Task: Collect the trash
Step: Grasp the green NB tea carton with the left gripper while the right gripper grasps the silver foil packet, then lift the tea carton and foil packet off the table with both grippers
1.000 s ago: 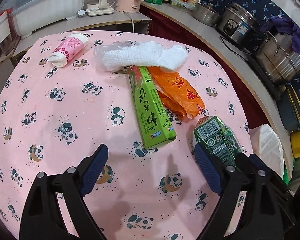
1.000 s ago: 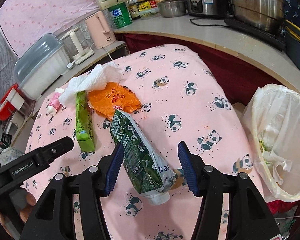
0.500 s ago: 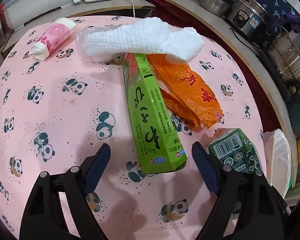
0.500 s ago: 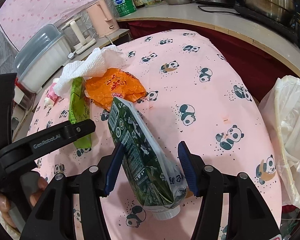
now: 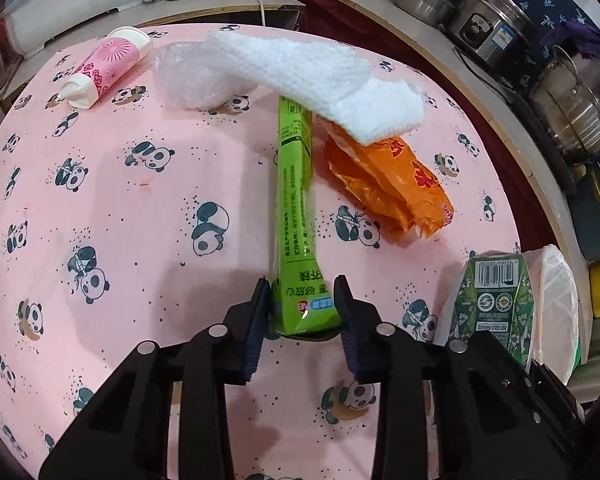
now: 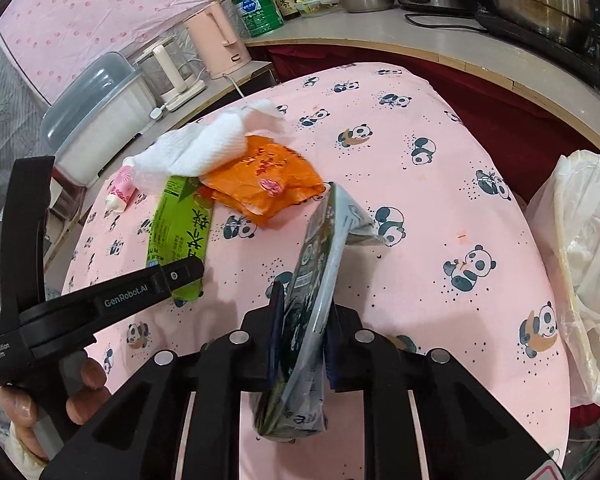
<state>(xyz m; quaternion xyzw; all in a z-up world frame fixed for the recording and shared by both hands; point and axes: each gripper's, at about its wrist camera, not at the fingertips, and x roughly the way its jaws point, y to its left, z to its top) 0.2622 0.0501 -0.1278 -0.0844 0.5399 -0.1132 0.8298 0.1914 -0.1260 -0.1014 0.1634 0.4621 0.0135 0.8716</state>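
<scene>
On a panda-print pink surface (image 5: 100, 208), the left gripper (image 5: 302, 310) is closing its fingers (image 5: 256, 320) on the near end of a long green packet (image 5: 296, 208), whose far end lies under a white paper towel (image 5: 320, 76). Beside it sits a crumpled orange wrapper (image 5: 388, 184), with a pink tube (image 5: 104, 66) and clear plastic (image 5: 188, 76) farther back. The right gripper (image 6: 302, 338) is clamping a dark green pouch (image 6: 312, 300), squeezed flat between its fingers (image 6: 276, 336) and tilted up off the cloth. A bin lined with a white bag (image 6: 580, 264) stands at the surface's right edge. A hand (image 6: 52, 396) holds the left tool.
</scene>
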